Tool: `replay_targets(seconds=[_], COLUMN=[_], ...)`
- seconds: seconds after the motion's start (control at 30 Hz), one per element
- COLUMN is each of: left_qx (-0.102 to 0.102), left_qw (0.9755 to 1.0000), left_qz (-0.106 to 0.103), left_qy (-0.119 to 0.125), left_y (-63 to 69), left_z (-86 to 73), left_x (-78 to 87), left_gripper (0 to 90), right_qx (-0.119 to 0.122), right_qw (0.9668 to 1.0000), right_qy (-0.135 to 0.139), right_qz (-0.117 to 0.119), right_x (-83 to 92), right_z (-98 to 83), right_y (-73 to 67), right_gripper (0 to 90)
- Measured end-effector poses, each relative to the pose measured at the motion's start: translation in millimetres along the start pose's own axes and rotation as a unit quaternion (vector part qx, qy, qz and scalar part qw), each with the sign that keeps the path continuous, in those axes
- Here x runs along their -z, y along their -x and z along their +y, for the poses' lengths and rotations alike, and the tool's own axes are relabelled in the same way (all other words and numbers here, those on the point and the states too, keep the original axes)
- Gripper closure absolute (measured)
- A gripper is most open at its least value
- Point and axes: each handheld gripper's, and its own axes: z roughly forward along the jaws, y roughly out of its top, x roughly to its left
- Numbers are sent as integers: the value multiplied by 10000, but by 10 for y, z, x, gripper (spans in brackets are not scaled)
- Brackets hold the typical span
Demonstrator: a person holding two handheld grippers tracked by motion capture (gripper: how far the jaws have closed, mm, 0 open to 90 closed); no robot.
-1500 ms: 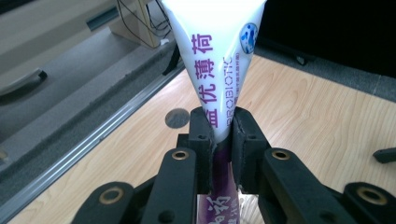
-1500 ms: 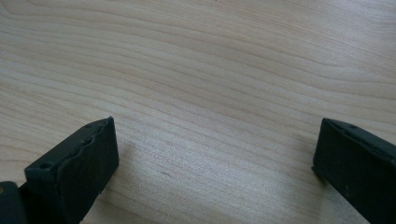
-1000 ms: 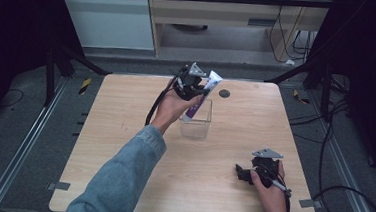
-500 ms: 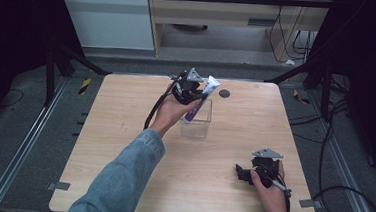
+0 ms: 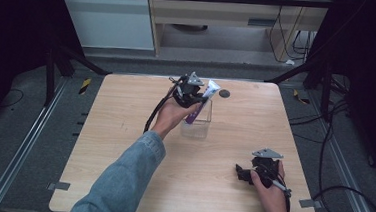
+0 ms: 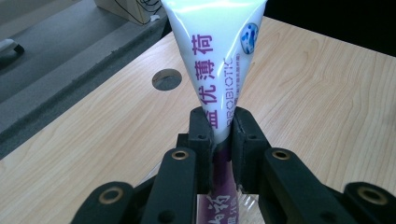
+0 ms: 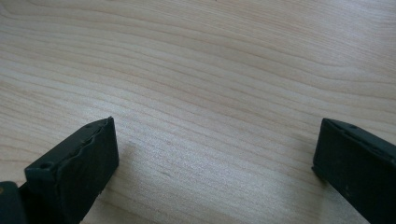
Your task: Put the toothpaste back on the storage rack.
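Observation:
My left gripper (image 5: 193, 94) is shut on a white and purple toothpaste tube (image 5: 201, 103), over a clear plastic box (image 5: 198, 123) near the table's far middle. The tube's purple lower end dips into the box while its white flat end points up and right. In the left gripper view the jaws of the left gripper (image 6: 219, 130) pinch the tube (image 6: 217, 56) at its middle, and the box rim (image 6: 247, 200) shows below. My right gripper (image 5: 244, 172) rests on the table at the near right, held by a hand. Its jaws stand wide apart in the right gripper view (image 7: 215, 154), with bare wood between them.
The wooden table (image 5: 124, 131) has a round dark hole (image 5: 224, 93) near its far edge, just right of the tube. Metal rails run along both sides of the table. A cabinet and cables stand beyond the far edge.
The left gripper has lowered the tube a little, so that its purple end sits deeper in the clear box. The right gripper has stayed where it was.

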Motion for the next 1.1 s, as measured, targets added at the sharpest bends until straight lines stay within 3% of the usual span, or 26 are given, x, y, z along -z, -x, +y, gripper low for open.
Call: replay_targets(seconds=[1.1], left_qx=[-75], left_qw=[9998], left_qz=[-39], left_qy=[-177], left_y=[17], left_z=[-136], left_x=[-53], left_gripper=[794], right_qx=[24], right_qw=[10000], right_qy=[5], right_qz=[-10], right_x=[-1], right_z=[0], right_y=[3], right_gripper=[3])
